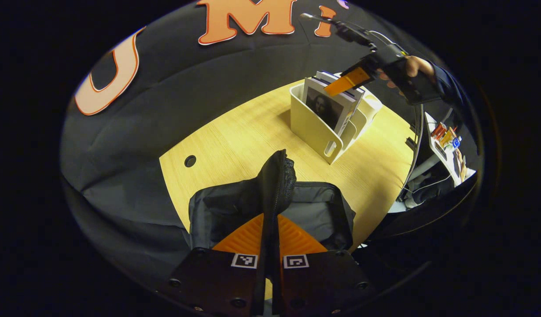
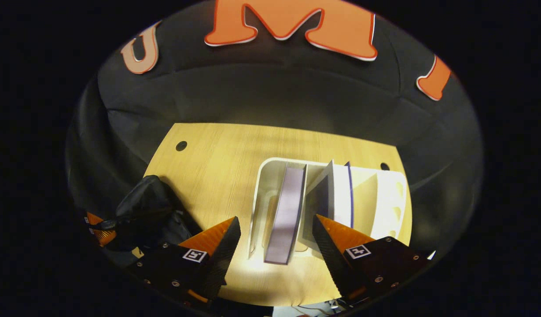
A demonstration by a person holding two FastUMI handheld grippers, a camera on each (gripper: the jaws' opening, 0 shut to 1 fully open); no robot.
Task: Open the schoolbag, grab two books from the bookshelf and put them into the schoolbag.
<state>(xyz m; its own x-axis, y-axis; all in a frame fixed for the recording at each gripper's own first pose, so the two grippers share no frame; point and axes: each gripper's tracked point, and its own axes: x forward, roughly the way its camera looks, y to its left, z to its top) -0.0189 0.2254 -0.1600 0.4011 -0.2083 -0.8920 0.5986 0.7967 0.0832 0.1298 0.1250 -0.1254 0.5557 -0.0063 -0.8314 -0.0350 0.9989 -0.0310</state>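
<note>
A: How far along is the task judged to be?

B: The opening step appears to be done or nearly done. In the left gripper view, a flap of the schoolbag [image 1: 270, 207] is pinched between the fingers of the left gripper [image 1: 270, 240], which are clenched on the fabric, and the flap is held up so that the dark inside of the bag is exposed.

A: Where is the bag placed?

B: It is seen at the near edge of the wooden table [image 1: 235, 136], well apart from the white bookshelf [image 1: 316, 127] standing farther back.

A: Has a book been taken?

B: None is seen in the bag, and none is held. Books are seen upright in the rack: one with a portrait cover [image 1: 327, 108] at the front, others behind it. In the right gripper view, the right gripper [image 2: 274, 237] is spread wide above the rack, with a grey-edged book [image 2: 288, 215] lying between the fingers but touched by neither.

A: So what is left?

B: Both books are judged still to be lifted out and put into the bag, one after the other, while the flap is held.
</note>
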